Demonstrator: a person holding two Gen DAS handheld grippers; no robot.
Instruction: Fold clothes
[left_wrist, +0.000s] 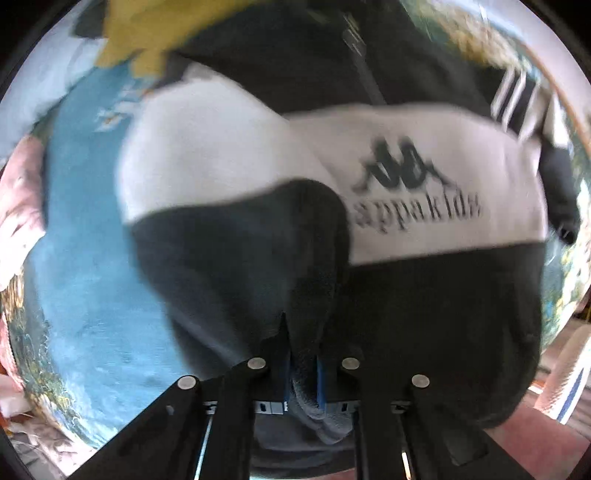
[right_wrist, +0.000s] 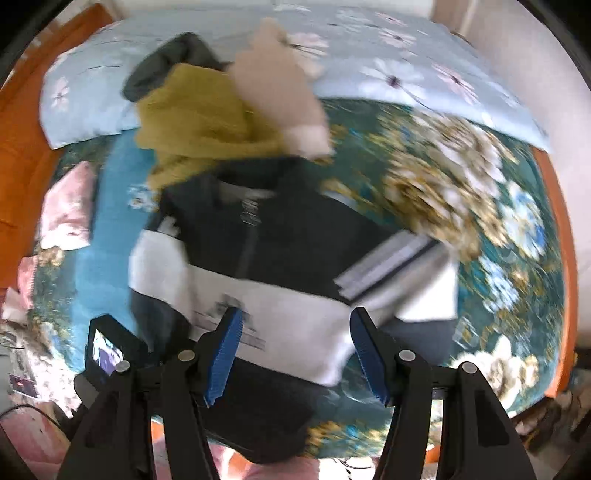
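A black and white zip jacket (left_wrist: 424, 177) with a Kappa Kids logo lies on the bed; it also shows in the right wrist view (right_wrist: 295, 240). My left gripper (left_wrist: 303, 369) is shut on the jacket's black sleeve (left_wrist: 314, 266), which is drawn over the body. My right gripper (right_wrist: 295, 347) is open and empty, hovering above the jacket's white band near the bed's front edge. The left gripper's body (right_wrist: 107, 354) shows at the lower left of the right wrist view.
A mustard garment (right_wrist: 199, 118), a beige one (right_wrist: 280, 96) and a dark grey one (right_wrist: 173, 55) are piled behind the jacket. Pink cloth (right_wrist: 66, 206) lies at the left. A floral pillow (right_wrist: 406, 66) lies at the back. The bed has an orange wooden frame (right_wrist: 561, 236).
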